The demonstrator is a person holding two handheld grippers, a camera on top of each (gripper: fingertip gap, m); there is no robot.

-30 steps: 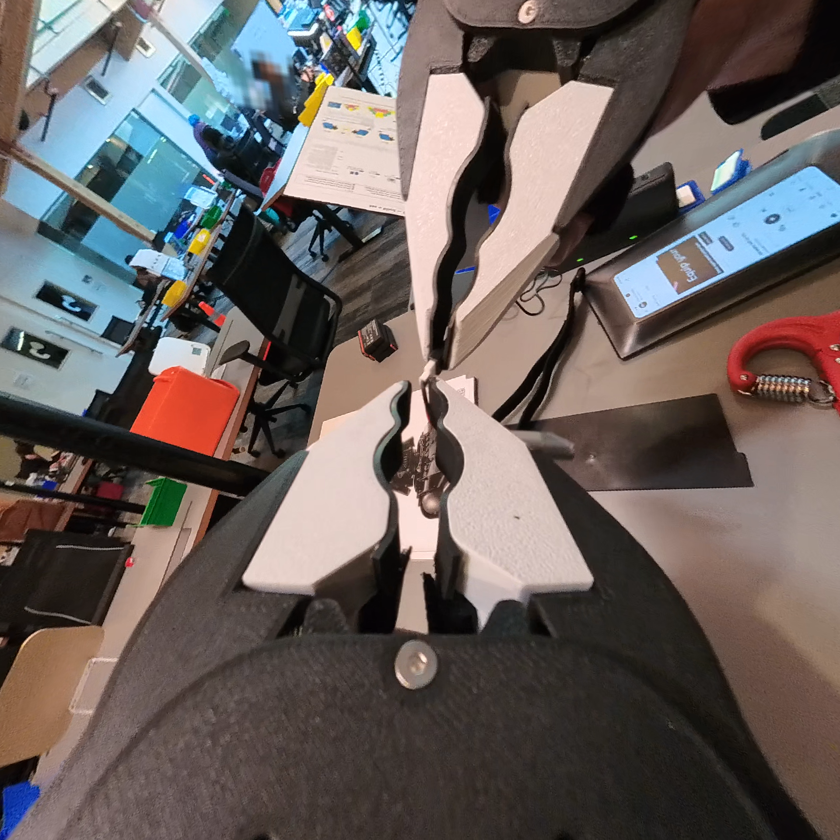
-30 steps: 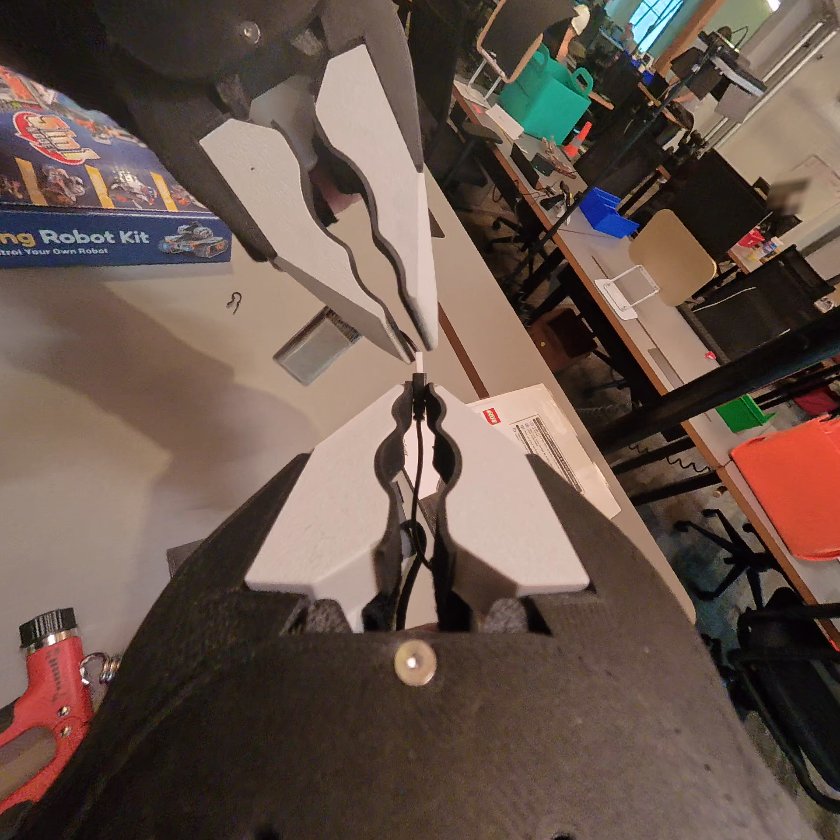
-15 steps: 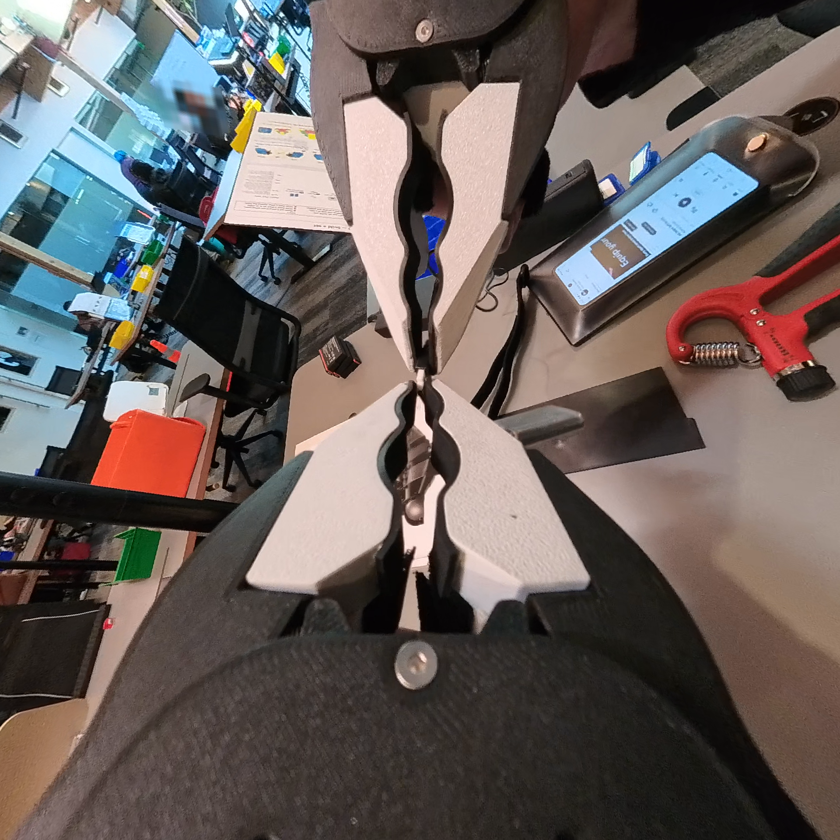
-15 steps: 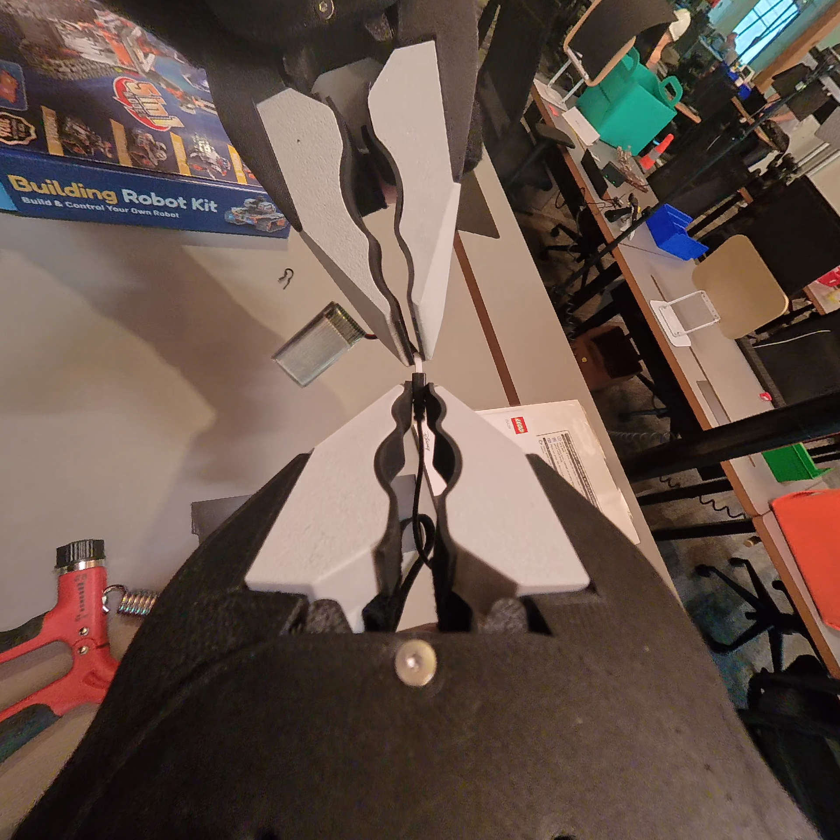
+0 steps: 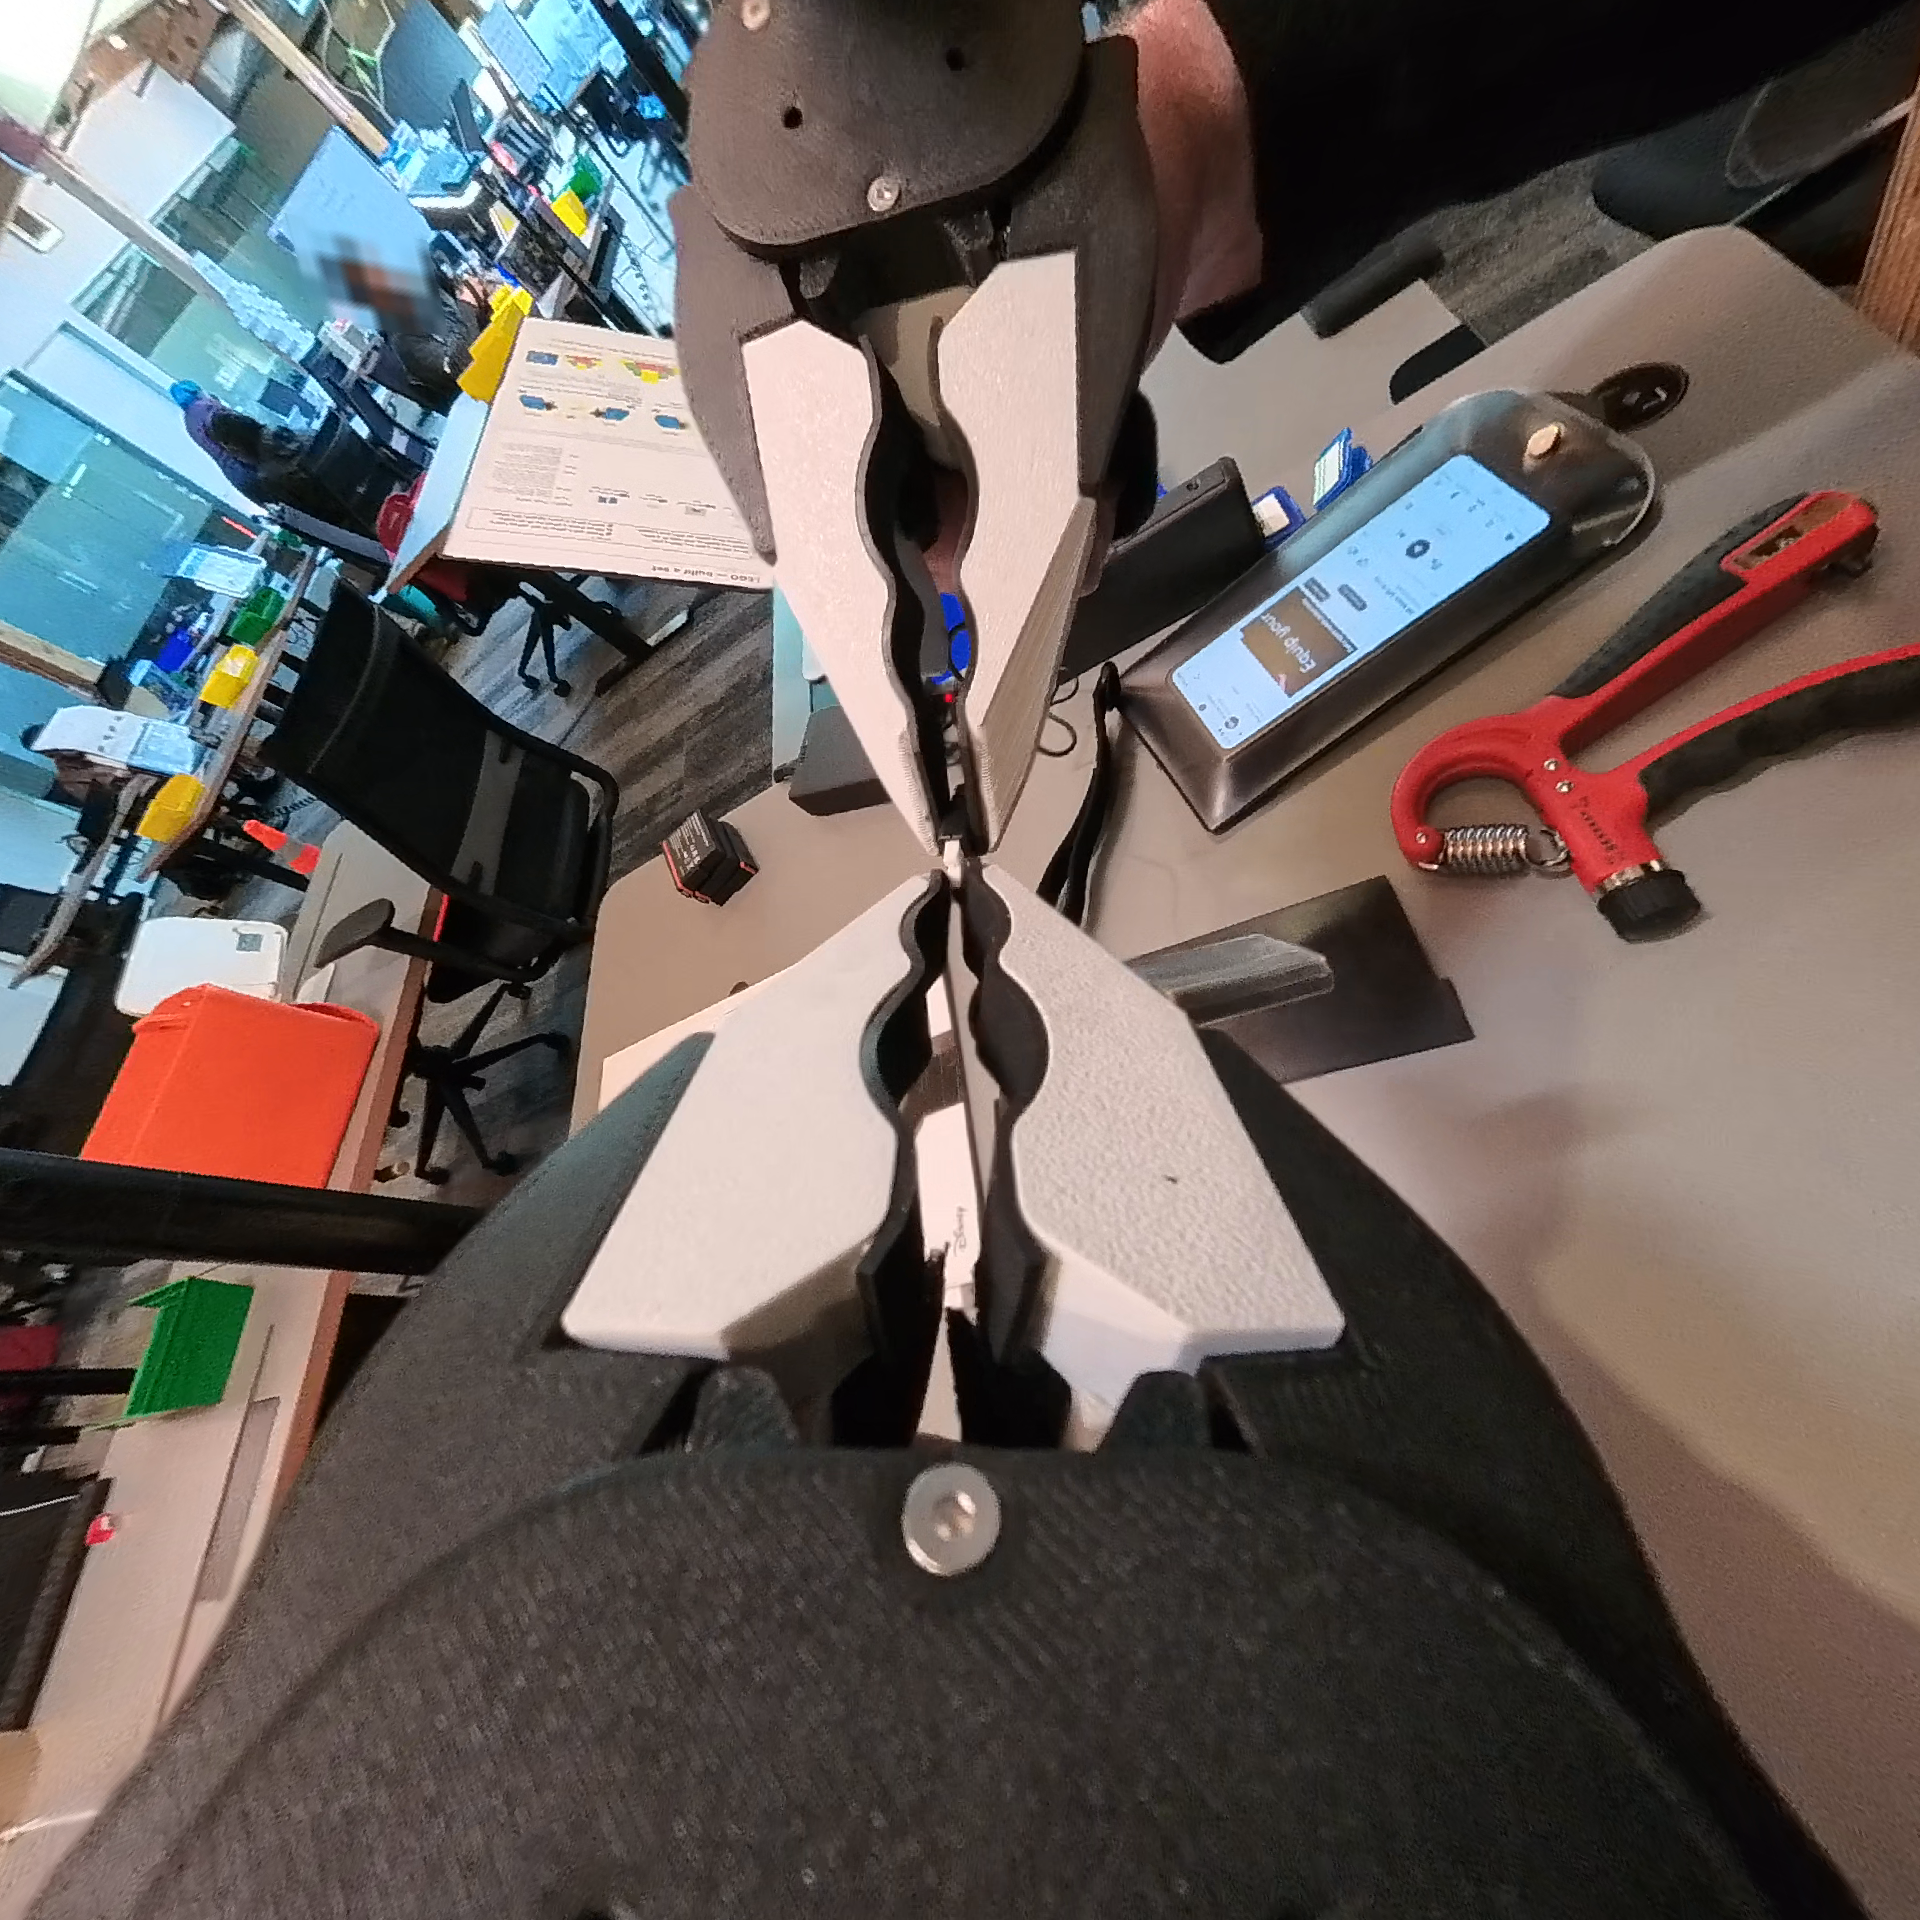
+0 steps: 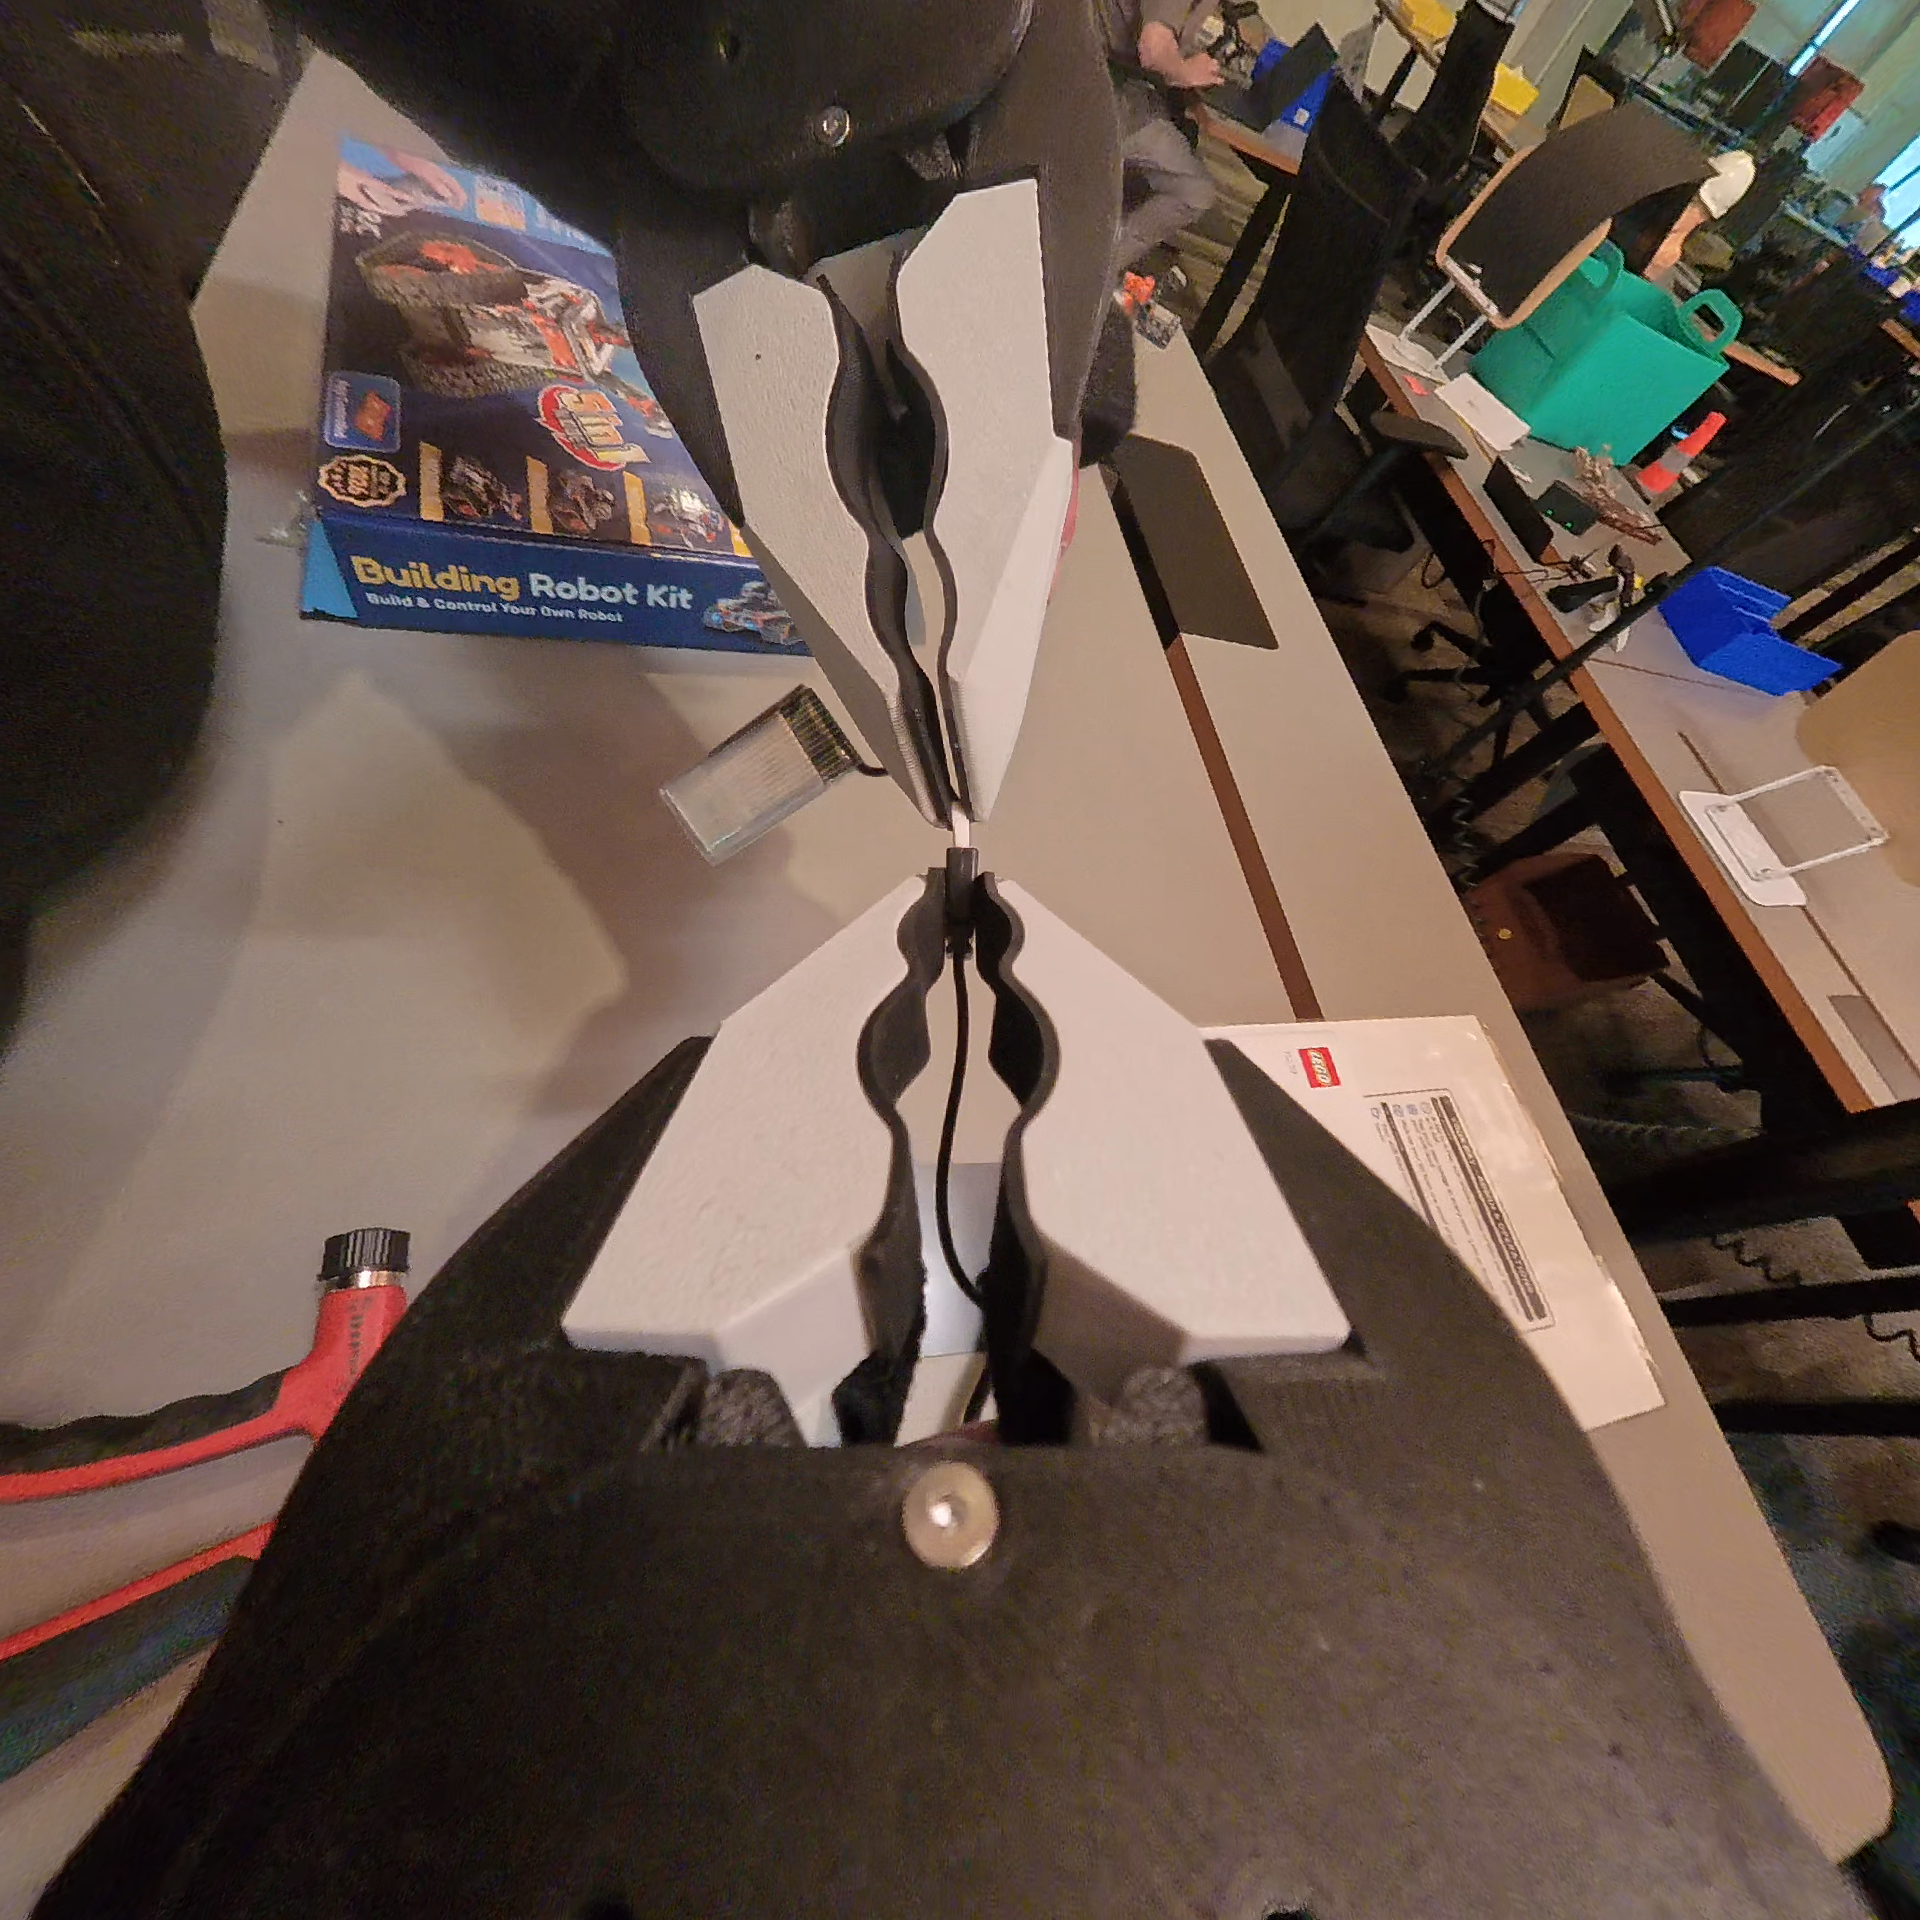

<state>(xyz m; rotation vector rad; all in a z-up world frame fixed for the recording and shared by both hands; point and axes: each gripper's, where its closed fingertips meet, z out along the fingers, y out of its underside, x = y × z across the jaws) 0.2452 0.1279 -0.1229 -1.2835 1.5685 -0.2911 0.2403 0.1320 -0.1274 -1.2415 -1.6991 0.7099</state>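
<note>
My left gripper (image 5: 954, 885) is shut on a thin white connector piece (image 5: 952, 864) that sticks out a little past its tips. My right gripper (image 6: 961, 883) is shut on a small black plug (image 6: 961, 864) with a thin black wire (image 6: 951, 1091) running back between its fingers. The two grippers face each other tip to tip above the grey table (image 5: 1558, 1143), and the plug and white piece meet end to end. The right gripper shows in the left wrist view (image 5: 954, 826), the left gripper in the right wrist view (image 6: 954, 812). A small silver battery pack (image 6: 764, 774) sits just left of the left gripper's tips.
A phone on a dark stand (image 5: 1371, 613), a red hand-grip tool (image 5: 1621, 769) and a flat black sheet (image 5: 1340, 977) lie on the table. A blue kit box (image 6: 499, 468) and a white printed sheet (image 6: 1455, 1195) lie near the table edge (image 6: 1247, 831). A black chair (image 5: 436, 769) stands beyond. My left and right fingertips are right by each other.
Both grippers have swung into a straight line with each other, still tip to tip. Both stay shut on their pieces.
</note>
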